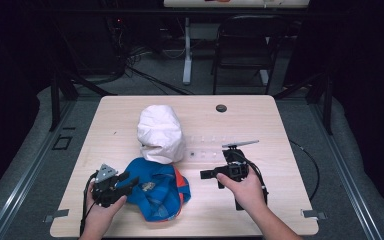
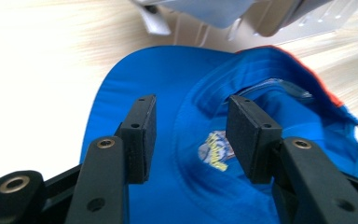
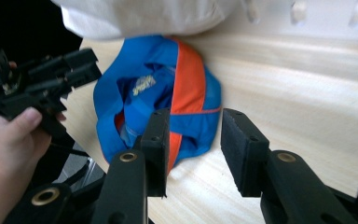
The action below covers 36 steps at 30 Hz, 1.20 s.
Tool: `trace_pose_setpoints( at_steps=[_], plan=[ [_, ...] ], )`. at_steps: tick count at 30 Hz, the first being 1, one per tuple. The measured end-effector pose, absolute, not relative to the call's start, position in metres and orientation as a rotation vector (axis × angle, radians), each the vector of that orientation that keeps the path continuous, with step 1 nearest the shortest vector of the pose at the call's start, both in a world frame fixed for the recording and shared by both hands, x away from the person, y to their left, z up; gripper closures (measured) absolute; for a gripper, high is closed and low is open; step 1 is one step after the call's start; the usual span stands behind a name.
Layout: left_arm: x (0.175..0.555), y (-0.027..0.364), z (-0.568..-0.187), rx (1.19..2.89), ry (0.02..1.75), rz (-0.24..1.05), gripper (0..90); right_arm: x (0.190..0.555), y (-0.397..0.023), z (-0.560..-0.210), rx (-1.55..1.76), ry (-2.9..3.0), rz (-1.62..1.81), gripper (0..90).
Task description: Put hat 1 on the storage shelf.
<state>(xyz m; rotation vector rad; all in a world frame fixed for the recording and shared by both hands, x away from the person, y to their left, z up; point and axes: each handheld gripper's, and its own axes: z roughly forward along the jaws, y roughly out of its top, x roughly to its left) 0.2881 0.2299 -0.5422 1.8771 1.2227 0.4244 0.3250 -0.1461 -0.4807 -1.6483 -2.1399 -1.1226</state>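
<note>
Caps and two hand-held grippers on a light wooden table (image 1: 260, 125).

Blue cap (image 1: 157, 192) with an orange panel and a small yellow emblem lies crumpled near the table's front edge, left of centre; a white cap (image 1: 160, 132) stands just behind it, touching or nearly so, on a clear rack with pegs (image 3: 303, 14). Left gripper (image 1: 127, 182) is held at the blue cap's left edge, jaws apart and empty; in the left gripper view they frame the cap's brim and emblem (image 2: 216, 151) without gripping. Right gripper (image 1: 207, 174) is held to the cap's right, pointing at it, near but apart; in the right gripper view its jaws are apart and empty, with the orange panel (image 3: 189, 88) beyond them. A small dark disc (image 1: 221, 108) sits near the table's far edge.
</note>
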Motion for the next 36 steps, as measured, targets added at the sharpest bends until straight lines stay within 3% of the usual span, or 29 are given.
trace_pose_setpoints(
  at_steps=[18,36],
  plan=[
    [0.288,0.231,-0.546,1.887,1.219,0.445,53.2,0.305,-0.110,-0.539,-1.555,-2.114,-0.996,62.7],
    [0.288,0.229,-0.547,1.896,1.214,0.448,53.2,0.301,-0.083,-0.566,-1.501,-2.057,-0.902,62.2]
  ],
)
